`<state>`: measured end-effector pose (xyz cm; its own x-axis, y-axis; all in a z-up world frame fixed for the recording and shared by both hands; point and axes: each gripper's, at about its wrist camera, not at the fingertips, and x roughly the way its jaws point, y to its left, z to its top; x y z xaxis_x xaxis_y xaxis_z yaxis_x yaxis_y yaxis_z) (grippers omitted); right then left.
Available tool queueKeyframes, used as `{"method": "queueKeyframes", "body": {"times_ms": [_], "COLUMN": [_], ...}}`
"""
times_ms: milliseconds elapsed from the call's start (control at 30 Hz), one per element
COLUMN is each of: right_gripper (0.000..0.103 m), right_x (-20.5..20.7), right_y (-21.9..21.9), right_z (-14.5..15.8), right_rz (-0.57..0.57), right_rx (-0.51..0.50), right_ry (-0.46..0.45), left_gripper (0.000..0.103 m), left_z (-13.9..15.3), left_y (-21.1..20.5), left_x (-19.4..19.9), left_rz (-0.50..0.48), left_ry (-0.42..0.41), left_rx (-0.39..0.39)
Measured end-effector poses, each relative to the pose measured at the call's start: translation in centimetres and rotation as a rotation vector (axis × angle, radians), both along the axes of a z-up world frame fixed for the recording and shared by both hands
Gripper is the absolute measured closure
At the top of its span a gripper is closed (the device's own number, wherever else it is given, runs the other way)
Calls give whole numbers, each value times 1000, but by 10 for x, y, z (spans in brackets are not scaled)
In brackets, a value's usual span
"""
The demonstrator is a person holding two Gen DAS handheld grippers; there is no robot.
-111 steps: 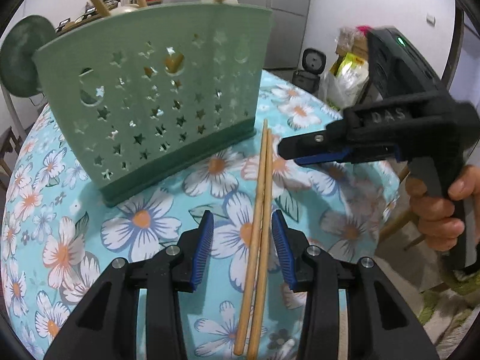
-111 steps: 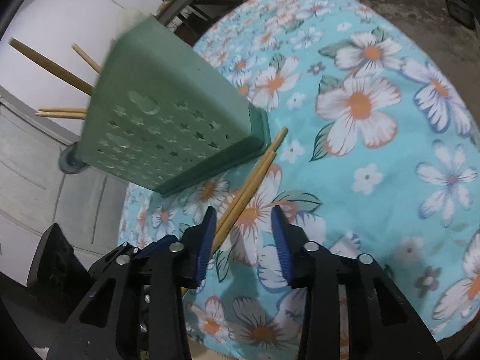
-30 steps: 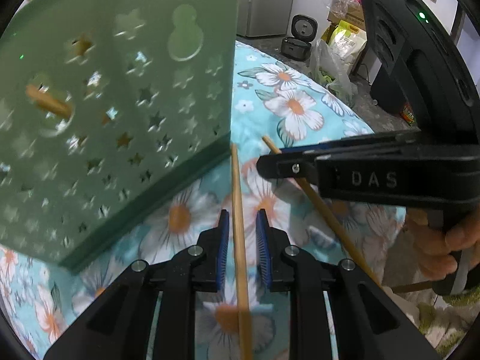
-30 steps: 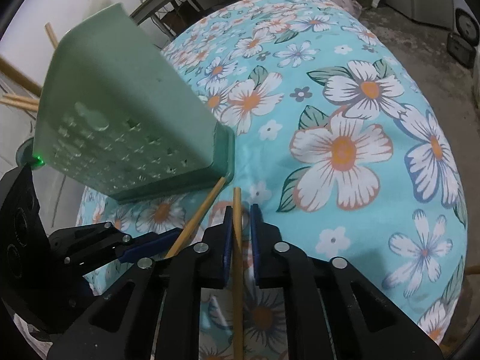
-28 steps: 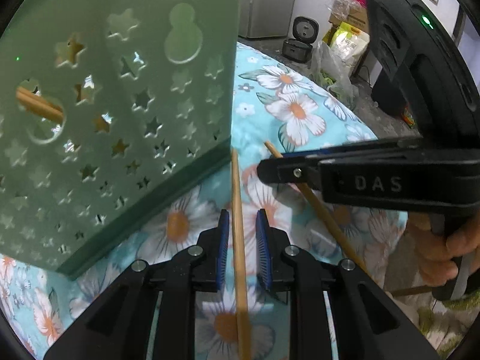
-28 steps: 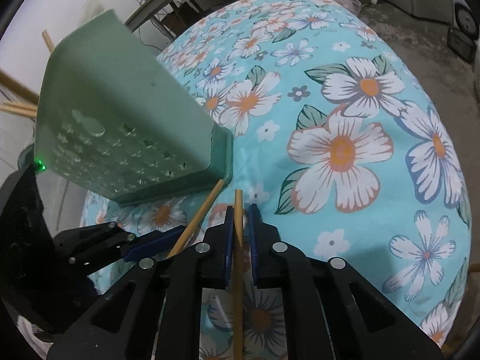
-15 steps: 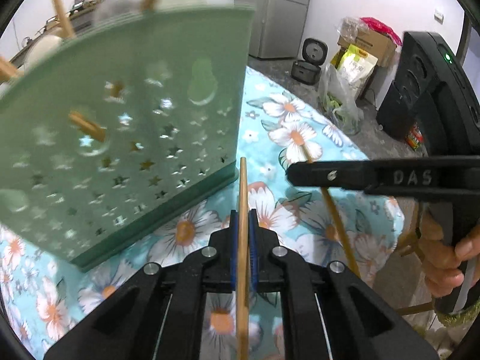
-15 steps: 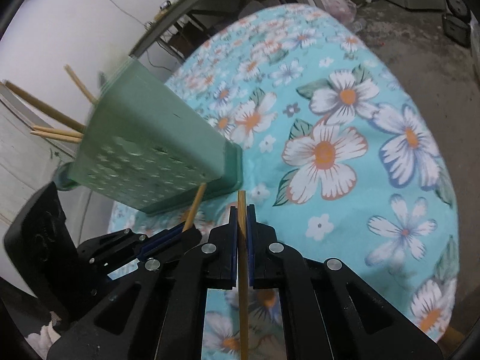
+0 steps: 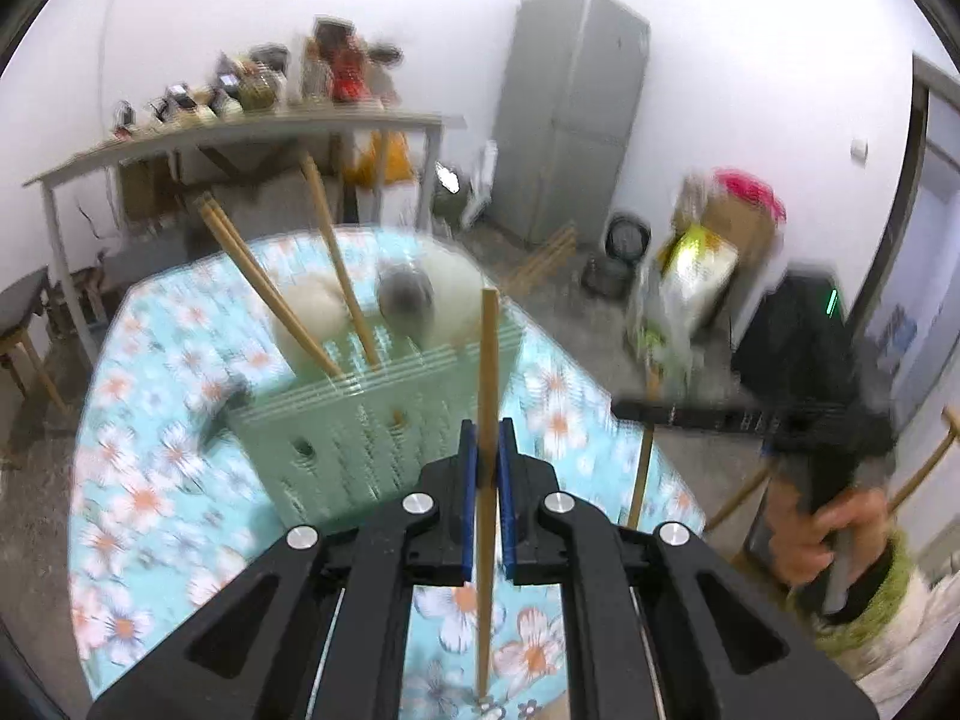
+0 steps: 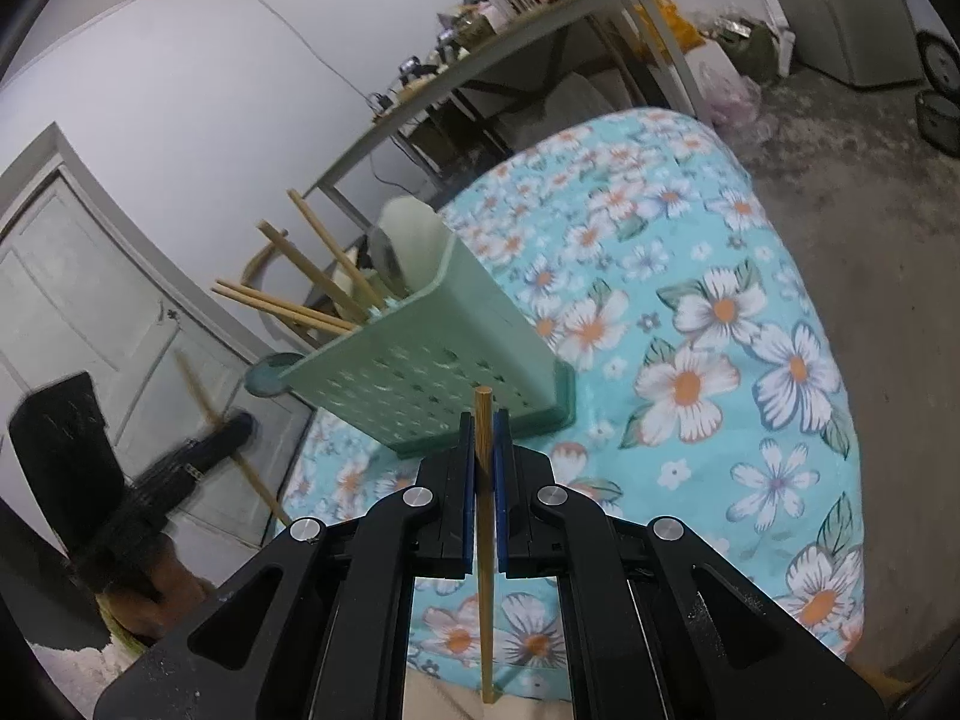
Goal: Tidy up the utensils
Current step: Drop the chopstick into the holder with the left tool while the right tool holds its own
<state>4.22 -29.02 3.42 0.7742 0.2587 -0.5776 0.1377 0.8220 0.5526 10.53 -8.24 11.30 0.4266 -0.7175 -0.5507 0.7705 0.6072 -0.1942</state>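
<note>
Now: left gripper (image 9: 486,450) clamps chopstick (image 9: 487,372) | right gripper (image 10: 485,450) clamps second chopstick (image 10: 483,570) | both above desk (image 10: 780,276) near holder (image 10: 432,348)

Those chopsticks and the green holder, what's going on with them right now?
A person is sorting chopsticks into the green holder on the flowered table. The left gripper is shut on one chopstick, and the right gripper is shut on another chopstick. Both are off the table, near the holder. Several chopsticks and some spoons already stand inside.
</note>
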Motion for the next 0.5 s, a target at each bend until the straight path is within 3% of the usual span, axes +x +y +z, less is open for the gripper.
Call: {"method": "queueKeyframes", "body": {"times_ms": [267, 500], "right_gripper": [99, 99], "right_x": [3, 3], "right_y": [4, 4], "right_z": [5, 5], "right_rz": [13, 12], "right_rx": [0, -2], "right_ry": [-9, -9], "left_gripper": [97, 97], "left_z": [82, 112], "left_y": [50, 60], "left_x": [18, 41], "left_rz": [150, 241], "left_ry": [-153, -224], "left_rx": [-271, -340]}}
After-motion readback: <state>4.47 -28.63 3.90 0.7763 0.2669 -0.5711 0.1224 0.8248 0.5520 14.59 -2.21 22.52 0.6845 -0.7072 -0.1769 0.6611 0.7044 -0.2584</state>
